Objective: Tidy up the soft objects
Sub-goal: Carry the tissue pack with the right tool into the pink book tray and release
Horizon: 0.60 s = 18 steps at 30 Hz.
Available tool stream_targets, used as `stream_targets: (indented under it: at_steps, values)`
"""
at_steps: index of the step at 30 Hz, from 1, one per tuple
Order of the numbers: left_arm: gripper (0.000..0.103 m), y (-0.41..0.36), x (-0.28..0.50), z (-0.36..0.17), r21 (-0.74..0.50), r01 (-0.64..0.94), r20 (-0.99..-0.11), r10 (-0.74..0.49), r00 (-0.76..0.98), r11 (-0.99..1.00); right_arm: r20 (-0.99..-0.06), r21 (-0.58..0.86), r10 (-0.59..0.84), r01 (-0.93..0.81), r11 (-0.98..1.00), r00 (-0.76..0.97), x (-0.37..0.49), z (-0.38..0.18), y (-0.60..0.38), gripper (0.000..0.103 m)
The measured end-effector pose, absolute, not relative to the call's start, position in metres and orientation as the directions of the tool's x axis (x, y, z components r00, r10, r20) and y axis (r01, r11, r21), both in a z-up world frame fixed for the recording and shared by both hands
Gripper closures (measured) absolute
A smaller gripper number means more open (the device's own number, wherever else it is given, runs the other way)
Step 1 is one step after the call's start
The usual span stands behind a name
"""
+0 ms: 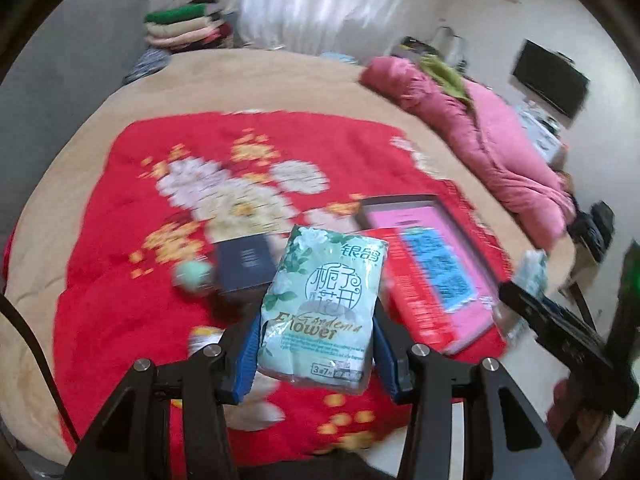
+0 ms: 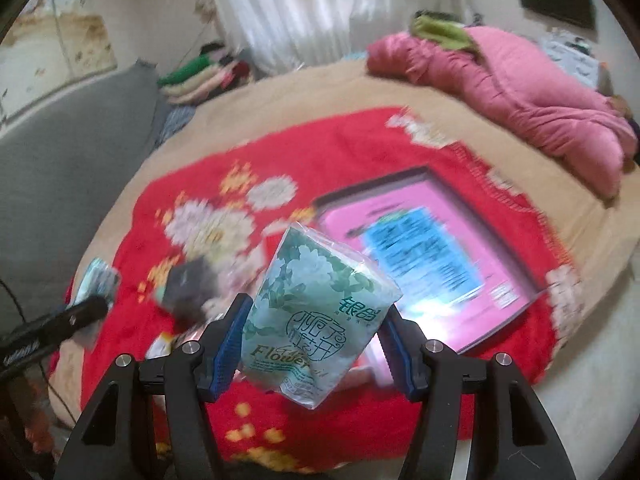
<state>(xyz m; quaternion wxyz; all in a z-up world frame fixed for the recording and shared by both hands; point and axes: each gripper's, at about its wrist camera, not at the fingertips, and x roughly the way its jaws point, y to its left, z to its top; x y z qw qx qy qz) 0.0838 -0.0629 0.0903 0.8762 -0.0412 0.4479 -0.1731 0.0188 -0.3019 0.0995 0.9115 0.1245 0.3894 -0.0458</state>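
My left gripper (image 1: 317,320) is shut on a pale green tissue pack (image 1: 324,280) printed with flowers, pinched at its lower half between the blue pads (image 1: 250,344) and held upright above the red blanket. In the right wrist view my right gripper (image 2: 316,312) is shut on a second green tissue pack (image 2: 312,284), which tilts to the right. Each gripper also shows at the edge of the other's view, with its pack (image 1: 530,268) (image 2: 98,280) in it. A shallow dark-rimmed box (image 1: 400,199) (image 2: 372,184) with a pink and blue sheet inside lies on the blanket below.
A red flowered blanket (image 1: 160,220) covers a beige bed. On it lie a navy booklet (image 1: 246,262) and a small green ball (image 1: 192,276). A rolled pink duvet (image 1: 500,140) lies along the right side. Folded clothes (image 1: 184,28) are stacked at the far end, by a grey headboard (image 2: 60,168).
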Motion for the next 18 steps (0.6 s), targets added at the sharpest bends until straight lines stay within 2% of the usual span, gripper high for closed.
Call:
stream_targets:
  at_steps: [8, 15, 18]
  values:
    - [0.054, -0.181, 0.088, 0.088, -0.175, 0.412, -0.79, -0.377, 0.483, 0.894, -0.707, 0.166, -0.087, 0.284, 0.945, 0.701, 0.016, 0.107, -0.388, 0.039]
    - [0.054, -0.251, 0.108, 0.055, -0.139, 0.449, -0.85, -0.339, 0.403, 0.883, -0.74, 0.058, -0.166, 0.307, 0.95, 0.652, 0.026, 0.079, -0.425, 0.039]
    - [0.054, -0.27, 0.116, 0.04, -0.147, 0.457, -0.872, -0.333, 0.359, 0.877, -0.754, 0.06, -0.149, 0.293, 0.954, 0.639, 0.032, 0.067, -0.435, 0.039]
